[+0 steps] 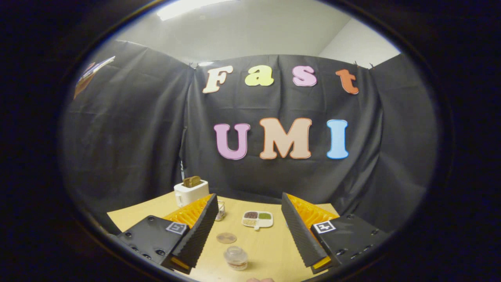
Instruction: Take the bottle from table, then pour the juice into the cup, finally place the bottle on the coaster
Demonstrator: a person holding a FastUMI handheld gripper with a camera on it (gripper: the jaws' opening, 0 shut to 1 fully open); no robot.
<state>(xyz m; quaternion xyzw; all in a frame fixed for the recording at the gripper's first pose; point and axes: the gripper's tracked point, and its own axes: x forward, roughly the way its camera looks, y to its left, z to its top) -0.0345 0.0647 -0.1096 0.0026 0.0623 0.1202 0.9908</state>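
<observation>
My gripper [249,197] hangs open above the wooden table [274,250], its two black ribbed fingers [199,231] wide apart with nothing held. Down between them stands a small clear cup [235,257] with a brownish layer at its bottom. Just beyond the cup a round brown coaster [226,237] lies flat on the table. A small pinkish rounded thing [260,279] peeks in below the cup; I cannot tell what it is. I cannot make out the bottle with certainty.
A white toaster [191,192] with a slice of toast stands at the table's far left corner. A small clear object [220,210] sits half hidden behind the left finger. A white divided dish [257,219] with coloured fillings lies mid-table.
</observation>
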